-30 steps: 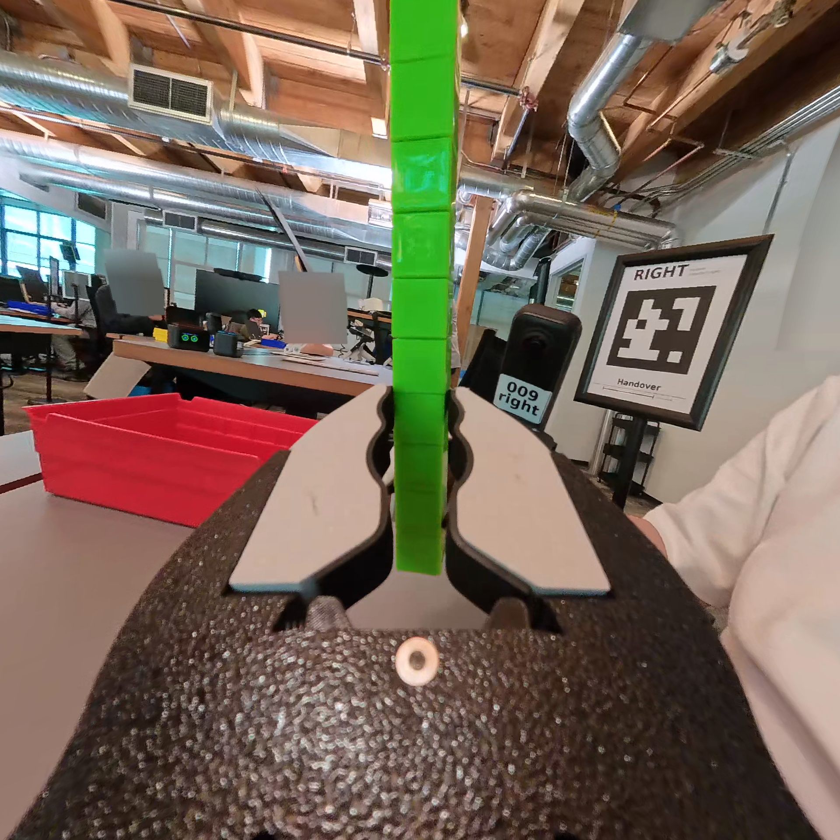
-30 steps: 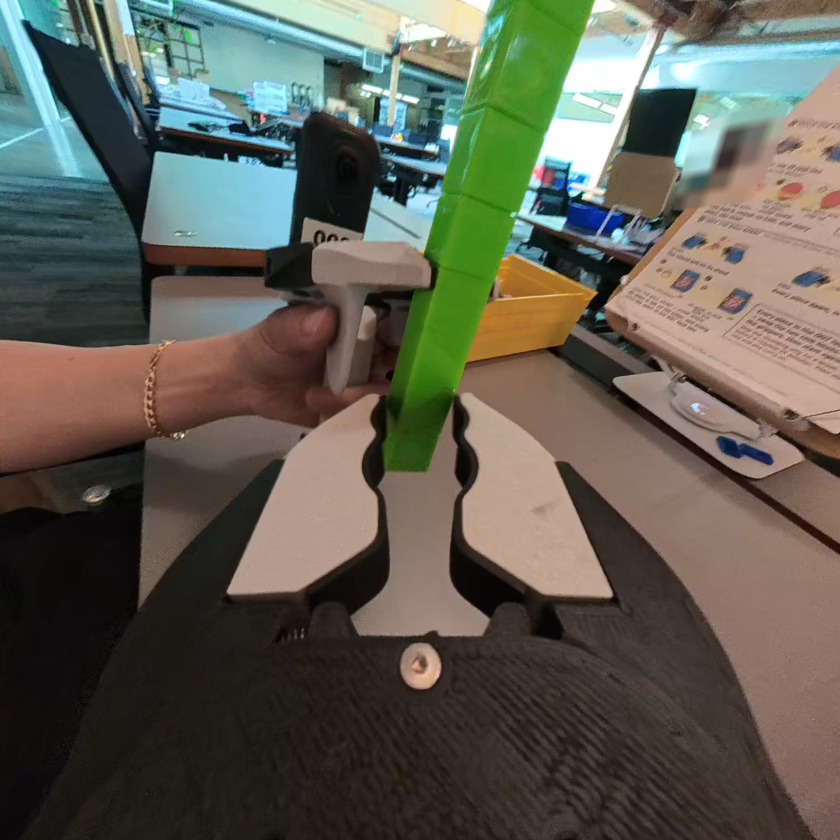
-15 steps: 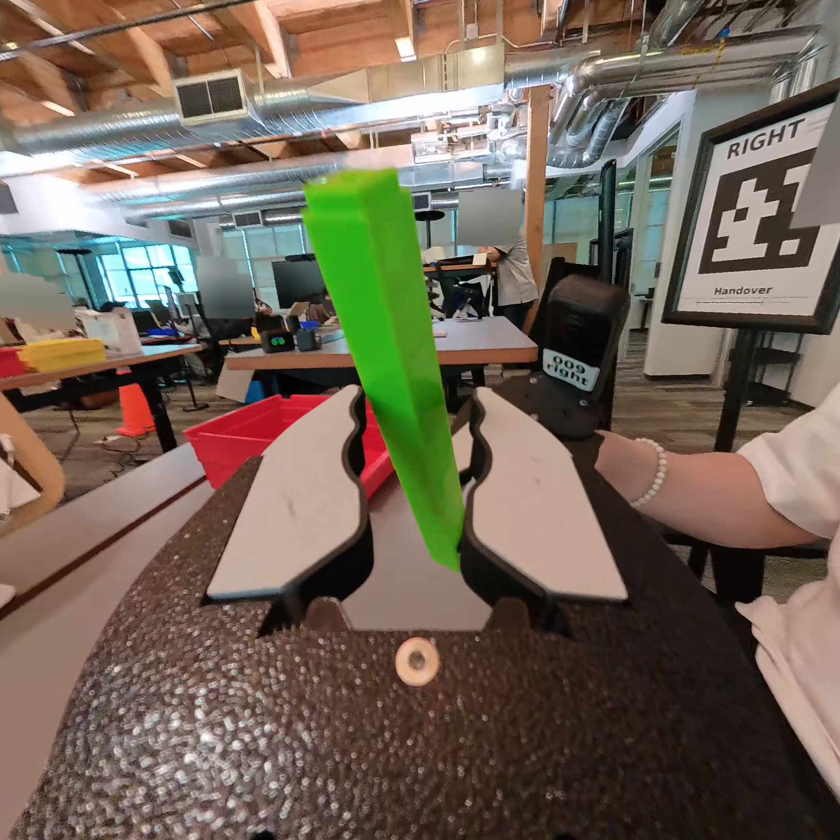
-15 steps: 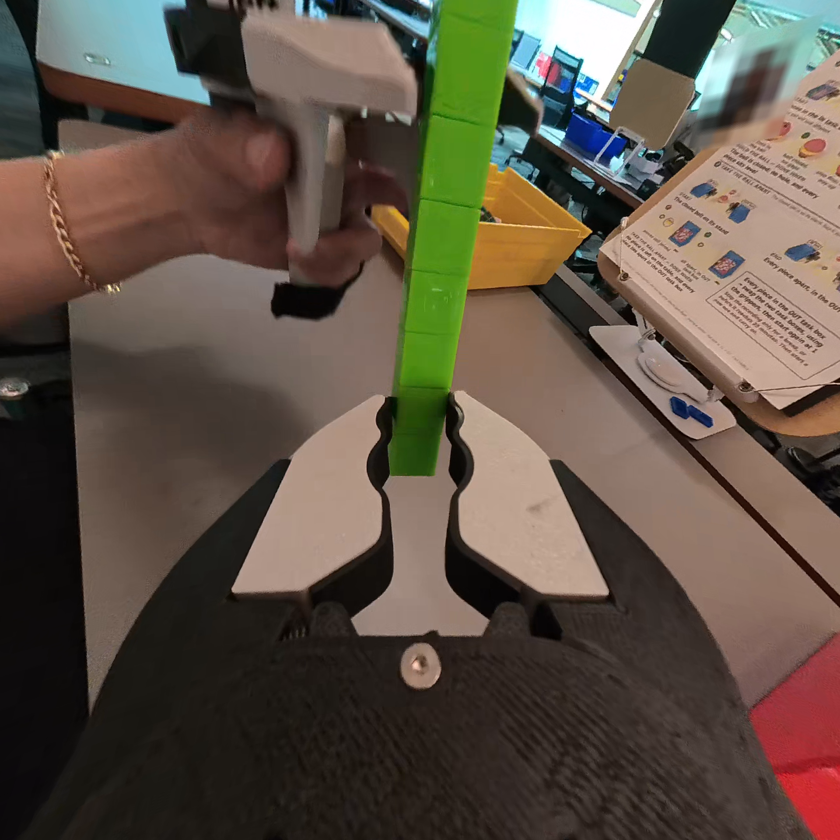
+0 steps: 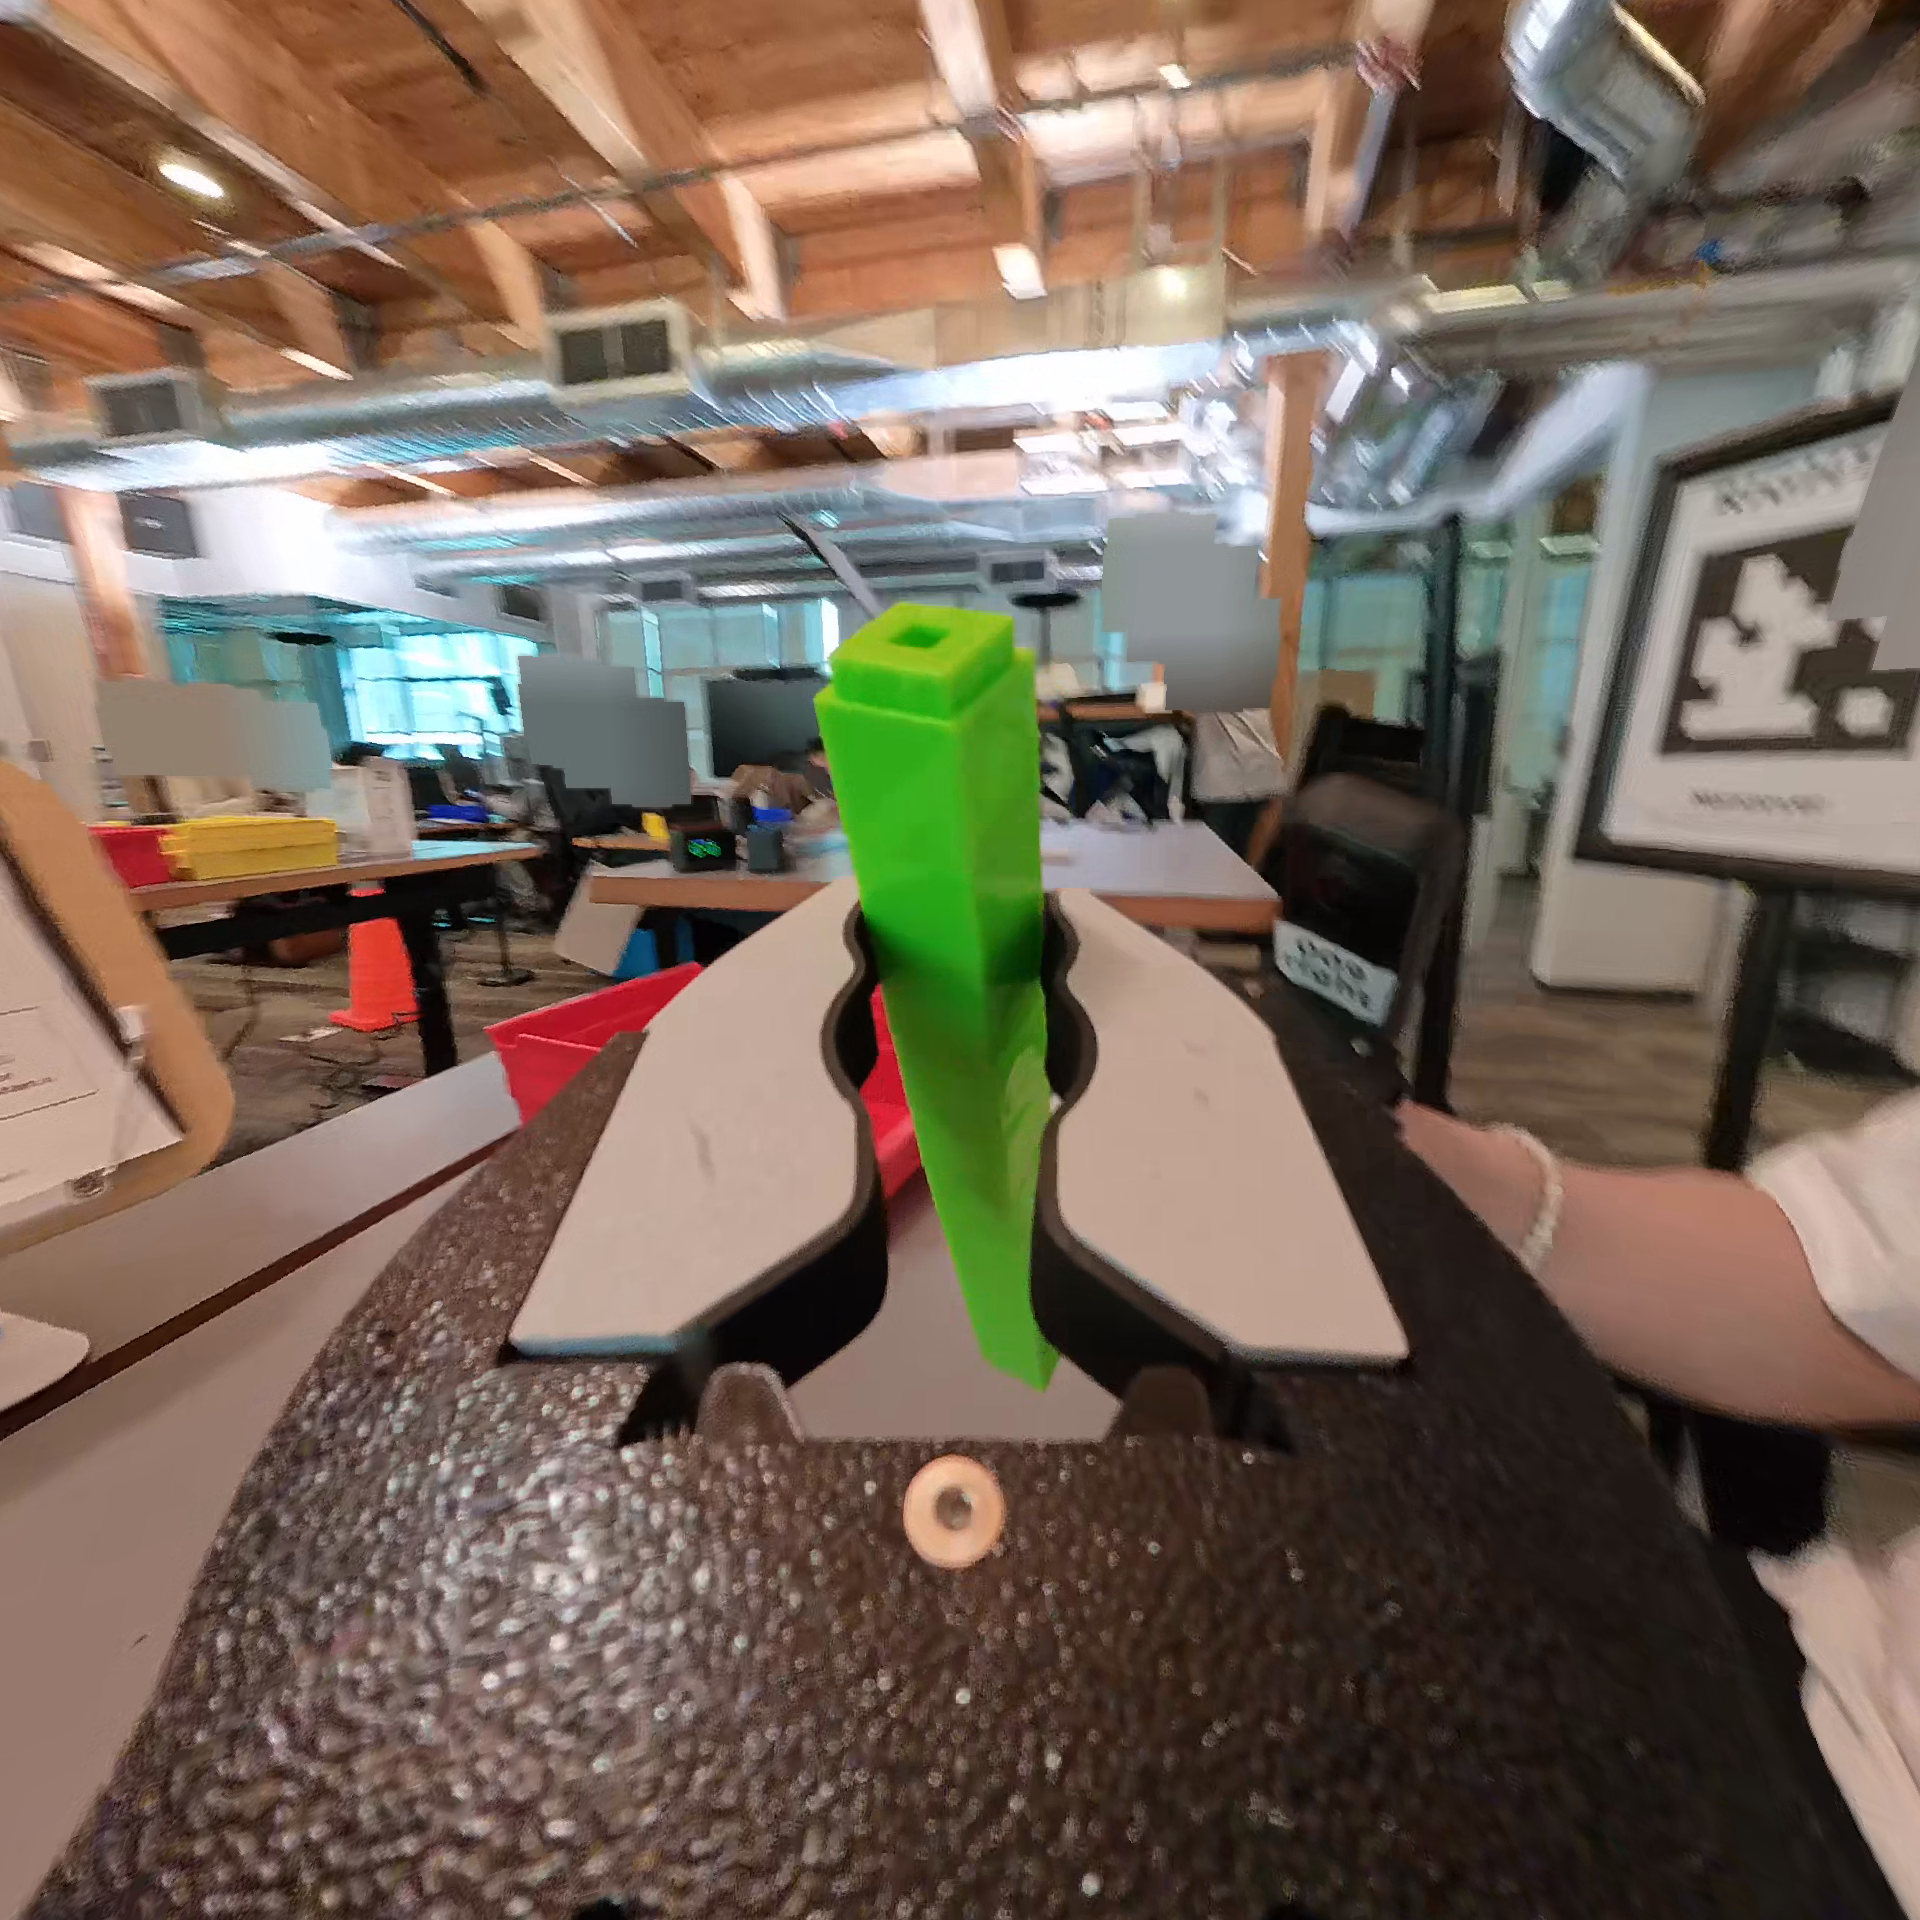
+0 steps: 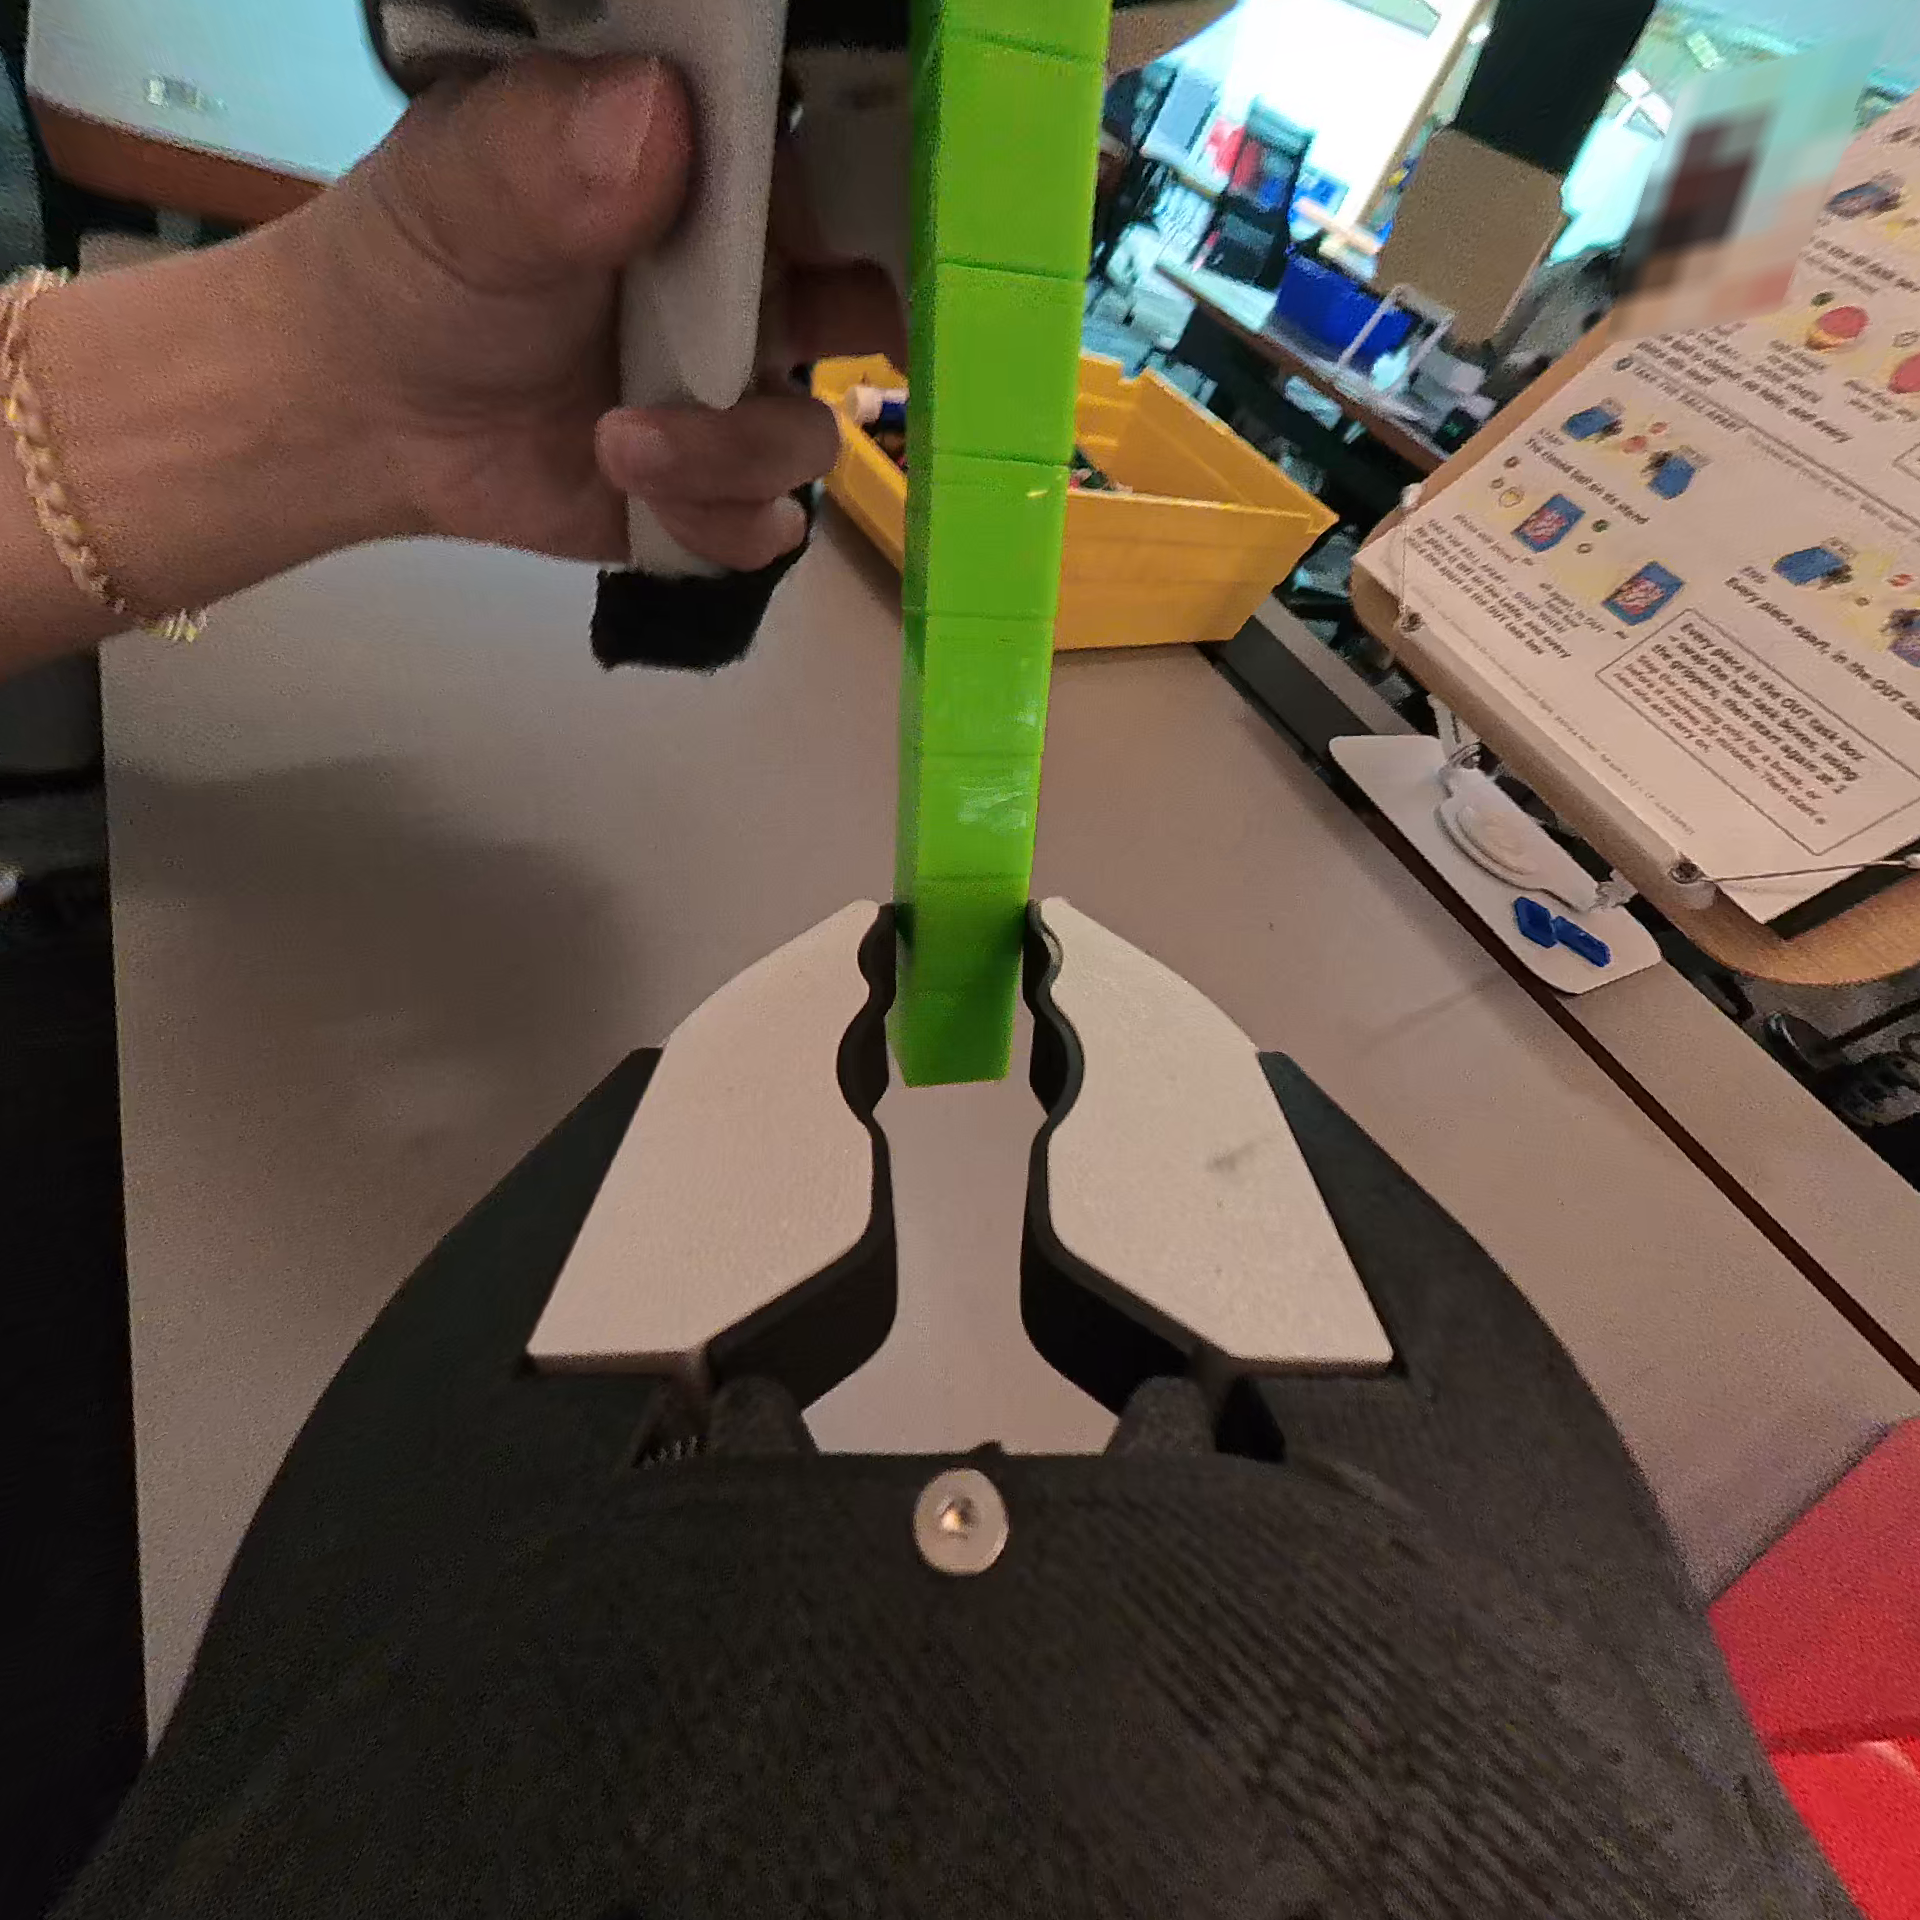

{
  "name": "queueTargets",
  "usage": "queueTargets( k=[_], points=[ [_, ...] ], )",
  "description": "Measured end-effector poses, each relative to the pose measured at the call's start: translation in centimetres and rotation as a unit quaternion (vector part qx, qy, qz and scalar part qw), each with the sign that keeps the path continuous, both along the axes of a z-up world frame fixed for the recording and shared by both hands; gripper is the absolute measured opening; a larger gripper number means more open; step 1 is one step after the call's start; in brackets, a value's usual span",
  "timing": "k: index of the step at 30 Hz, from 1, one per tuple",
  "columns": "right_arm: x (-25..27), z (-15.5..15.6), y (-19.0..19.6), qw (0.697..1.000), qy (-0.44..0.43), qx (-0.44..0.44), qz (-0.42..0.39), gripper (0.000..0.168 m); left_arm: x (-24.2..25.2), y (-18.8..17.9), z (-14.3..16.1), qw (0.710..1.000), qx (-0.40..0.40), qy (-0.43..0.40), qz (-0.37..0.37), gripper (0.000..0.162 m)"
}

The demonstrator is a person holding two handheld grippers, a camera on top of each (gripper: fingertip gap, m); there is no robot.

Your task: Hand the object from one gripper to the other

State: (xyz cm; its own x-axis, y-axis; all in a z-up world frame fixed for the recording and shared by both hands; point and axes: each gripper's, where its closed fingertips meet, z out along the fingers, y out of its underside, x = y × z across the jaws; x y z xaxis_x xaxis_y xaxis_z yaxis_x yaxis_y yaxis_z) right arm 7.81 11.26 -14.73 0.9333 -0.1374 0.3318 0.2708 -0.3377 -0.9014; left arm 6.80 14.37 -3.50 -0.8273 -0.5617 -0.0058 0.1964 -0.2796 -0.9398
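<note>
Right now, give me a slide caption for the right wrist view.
Right gripper clamps the lower end of a green block stick above a grey table, yellow bin behind.

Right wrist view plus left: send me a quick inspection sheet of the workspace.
Surface: grey table.
Job's things: green block stick, one end clamped.
Clutter: yellow bin, red bin, instruction board.
Grippers: right gripper shut on the stick's end; left gripper open, stick passing loosely between its fingers.
Cables: nothing seen.
Surroundings: open office with desks, orange cone.
</note>
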Motion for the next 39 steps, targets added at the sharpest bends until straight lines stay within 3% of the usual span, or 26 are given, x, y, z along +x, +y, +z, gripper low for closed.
queueTargets(
  k=[5, 10, 12, 16, 18, 20, 21, 27, 30, 32, 35, 36, 39],
  points=[
    [1.9, 1.6, -0.6, 0.994, 0.059, 0.077, -0.055, 0.061, 1.1, 3.7, 2.3, 0.986, -0.143, 0.020, 0.083, 0.023],
    [2.1, -0.7, 0.8, 0.962, 0.239, 0.131, -0.032, 0.083, 0.5, 6.4, 3.7, 0.965, -0.241, 0.012, 0.100, 0.023],
    [0.9, -0.4, 1.7, 0.941, 0.290, 0.173, 0.017, 0.082, 0.2, 6.1, 4.0, 0.961, -0.266, 0.022, 0.070, 0.023],
    [-1.7, 3.0, 1.8, 0.912, 0.299, 0.260, 0.105, 0.073, 0.2, 4.1, 3.6, 0.958, -0.284, 0.038, 0.012, 0.023],
    [-2.4, 4.4, 1.3, 0.897, 0.304, 0.292, 0.133, 0.055, 0.2, 3.1, 3.1, 0.959, -0.279, 0.042, -0.013, 0.023],
    [-2.8, 5.1, 0.9, 0.884, 0.318, 0.305, 0.156, 0.026, 0.0, 2.4, 3.0, 0.955, -0.288, 0.045, -0.049, 0.023],
    [-3.0, 5.1, 0.8, 0.882, 0.318, 0.304, 0.169, 0.022, -0.1, 2.2, 3.0, 0.953, -0.293, 0.046, -0.065, 0.022],
    [-2.2, 5.0, 0.6, 0.921, 0.223, 0.295, 0.121, 0.022, 0.6, 2.1, 2.4, 0.963, -0.254, 0.068, -0.054, 0.028],
    [-1.0, 5.3, -0.1, 0.953, 0.086, 0.286, 0.049, 0.022, 1.8, 1.6, 1.0, 0.980, -0.178, 0.090, 0.017, 0.044],
    [-0.4, 6.0, -0.7, 0.960, -0.014, 0.279, -0.007, 0.022, 2.6, 0.7, -0.7, 0.985, -0.109, 0.126, 0.038, 0.045],
    [0.0, 6.5, -1.2, 0.956, -0.141, 0.251, -0.059, 0.022, 2.5, -1.1, -2.4, 0.982, -0.057, 0.178, 0.000, 0.044],
    [0.1, 6.4, -1.3, 0.953, -0.175, 0.238, -0.068, 0.022, 2.2, -1.7, -2.7, 0.980, -0.047, 0.190, -0.025, 0.036],
    [0.3, 5.8, -1.1, 0.953, -0.208, 0.211, -0.072, 0.022, 1.9, -2.2, -3.1, 0.975, -0.047, 0.209, -0.061, 0.026]
  ],
)
